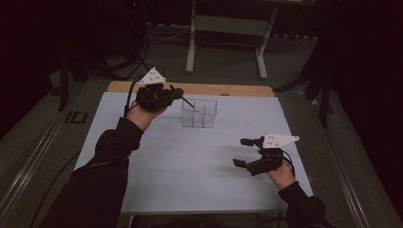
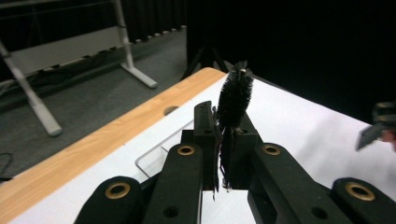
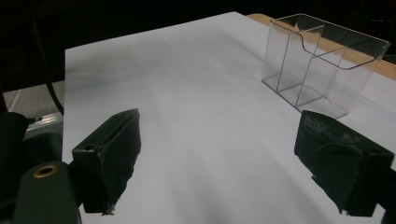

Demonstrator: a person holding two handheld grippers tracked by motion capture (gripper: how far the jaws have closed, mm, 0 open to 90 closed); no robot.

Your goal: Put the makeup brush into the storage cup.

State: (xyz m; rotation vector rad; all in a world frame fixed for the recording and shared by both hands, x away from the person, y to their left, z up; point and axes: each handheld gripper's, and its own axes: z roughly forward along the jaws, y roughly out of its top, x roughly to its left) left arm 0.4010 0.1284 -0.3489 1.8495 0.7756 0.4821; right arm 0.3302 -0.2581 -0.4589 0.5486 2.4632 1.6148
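Left gripper view: left gripper (image 2: 224, 154) clamps a black bristle brush (image 2: 234, 98), probably a bottle brush, raised beside a clear plastic organizer (image 1: 199, 113) on the white table (image 1: 190, 161). Right gripper (image 1: 247, 152) rests nearby, jaws wide, holding nothing.

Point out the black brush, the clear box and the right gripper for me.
black brush (image 2: 235, 95): left gripper view, on the bristle head above the shut jaws.
clear box (image 3: 322, 60): right gripper view, on its front wall.
right gripper (image 1: 244, 152): high view, midway between its open fingertips.
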